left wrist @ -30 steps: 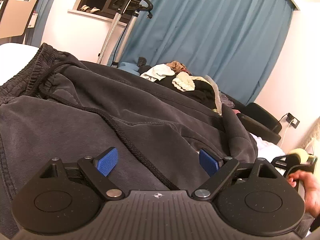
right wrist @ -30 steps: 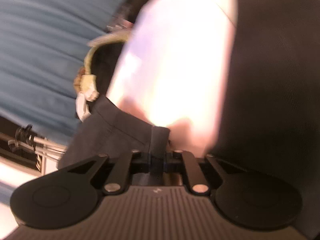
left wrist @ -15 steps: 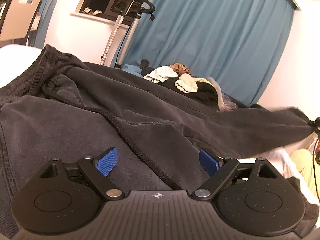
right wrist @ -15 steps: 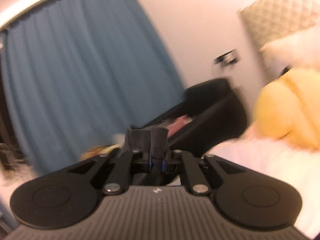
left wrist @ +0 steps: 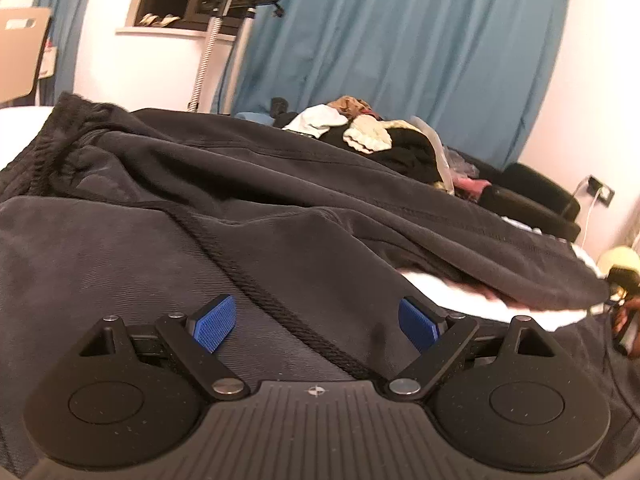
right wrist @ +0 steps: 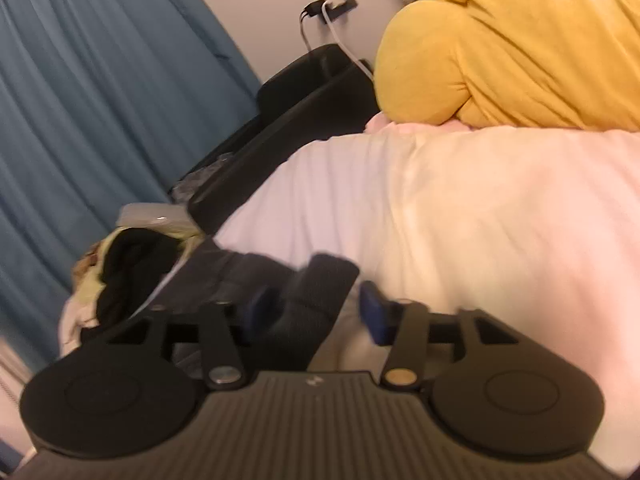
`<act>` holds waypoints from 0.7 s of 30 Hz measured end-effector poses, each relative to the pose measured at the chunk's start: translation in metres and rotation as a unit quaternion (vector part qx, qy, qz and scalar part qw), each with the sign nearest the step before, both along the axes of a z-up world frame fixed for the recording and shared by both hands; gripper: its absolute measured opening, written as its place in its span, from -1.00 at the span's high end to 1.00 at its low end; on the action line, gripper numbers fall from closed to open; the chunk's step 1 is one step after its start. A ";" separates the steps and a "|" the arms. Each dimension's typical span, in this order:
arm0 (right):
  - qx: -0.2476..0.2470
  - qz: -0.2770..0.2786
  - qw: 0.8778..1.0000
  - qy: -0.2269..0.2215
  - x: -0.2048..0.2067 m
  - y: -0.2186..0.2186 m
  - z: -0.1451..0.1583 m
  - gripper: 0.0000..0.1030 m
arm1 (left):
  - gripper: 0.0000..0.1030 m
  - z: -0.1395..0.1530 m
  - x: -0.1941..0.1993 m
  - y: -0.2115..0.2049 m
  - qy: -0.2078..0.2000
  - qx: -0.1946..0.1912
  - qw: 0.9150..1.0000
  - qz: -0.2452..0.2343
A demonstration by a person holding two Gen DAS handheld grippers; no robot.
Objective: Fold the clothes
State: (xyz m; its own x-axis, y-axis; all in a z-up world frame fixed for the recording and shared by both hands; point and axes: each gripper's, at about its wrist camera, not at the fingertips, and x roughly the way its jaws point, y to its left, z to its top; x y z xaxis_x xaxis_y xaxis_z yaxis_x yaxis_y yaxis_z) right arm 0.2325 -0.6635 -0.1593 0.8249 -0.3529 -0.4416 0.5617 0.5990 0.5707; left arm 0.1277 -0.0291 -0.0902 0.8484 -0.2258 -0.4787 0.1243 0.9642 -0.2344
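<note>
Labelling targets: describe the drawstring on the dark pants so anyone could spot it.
Start at the dark grey sweatpants spread over the white bed. From their ribbed elastic waistband a black braided drawstring cord runs diagonally toward the camera. It is the only thick, twisted, rope-like line on the smooth fabric.

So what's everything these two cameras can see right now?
dark sweatpants: one, charcoal, spread across the bed; a leg end lies between the right jaws
drawstring: one, black, running across the sweatpants
clothes pile: one, mixed white, cream and black, behind the sweatpants
bed cover: one, white, under it all
yellow plush: one, at the head of the bed
curtain: blue, along the far wall
wall socket: one, dark, cables plugged in
black seat: one, beside the bed
left gripper: jaws wide open over the sweatpants
right gripper: jaws opening, cloth no longer pinched
hand: partly visible at the right edge
</note>
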 end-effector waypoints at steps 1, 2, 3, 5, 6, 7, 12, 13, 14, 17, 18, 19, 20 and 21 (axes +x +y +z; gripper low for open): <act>0.003 0.002 1.000 -0.006 -0.005 0.002 0.005 -0.25 | -0.76 0.000 -0.001 -0.002 -0.002 0.004 1.000 -0.004; 0.005 0.003 1.000 -0.013 -0.010 0.011 0.016 -0.26 | -0.76 0.000 -0.001 -0.004 -0.003 0.008 1.000 -0.007; 0.013 0.007 1.000 -0.020 -0.018 0.014 0.021 -0.26 | -0.76 0.001 -0.004 -0.004 -0.006 0.007 1.000 -0.009; 0.040 0.024 0.998 -0.031 -0.035 0.028 0.032 -0.26 | -0.76 0.004 -0.009 -0.003 -0.010 0.005 1.000 -0.011; 0.054 0.038 0.997 -0.030 -0.036 0.035 0.035 -0.26 | -0.76 0.006 -0.011 -0.002 -0.012 0.001 1.000 -0.012; 0.068 0.052 0.996 -0.024 -0.040 0.043 0.036 -0.26 | -0.76 0.008 -0.014 -0.002 -0.015 -0.003 1.000 -0.012; 0.075 0.131 0.988 0.036 -0.006 0.080 0.032 -0.26 | -0.78 0.015 -0.021 0.008 -0.018 -0.029 0.999 -0.005; 0.077 0.134 0.988 0.018 -0.004 0.086 0.033 -0.14 | -0.78 0.014 -0.019 0.010 -0.013 -0.037 0.999 -0.004; 0.080 0.136 0.987 -0.002 -0.003 0.093 0.033 -0.04 | -0.78 0.014 -0.018 0.012 -0.011 -0.039 0.999 -0.002; 0.086 0.103 0.991 -0.022 -0.008 0.108 0.041 0.89 | -0.78 0.013 -0.014 0.015 -0.013 -0.029 0.999 0.013; 0.073 0.091 0.993 -0.022 -0.010 0.113 0.049 0.90 | -0.78 0.013 -0.012 0.016 -0.013 -0.031 0.999 0.018; 0.060 0.078 0.995 -0.023 -0.013 0.118 0.057 0.95 | -0.78 0.014 -0.012 0.017 -0.013 -0.034 0.999 0.019; 0.052 0.066 0.996 -0.038 -0.019 0.120 0.067 0.95 | -0.78 0.015 -0.013 0.018 -0.012 -0.038 0.999 0.021; 0.044 0.053 0.996 -0.054 -0.025 0.121 0.077 0.95 | -0.78 0.017 -0.014 0.019 -0.016 -0.041 0.999 0.020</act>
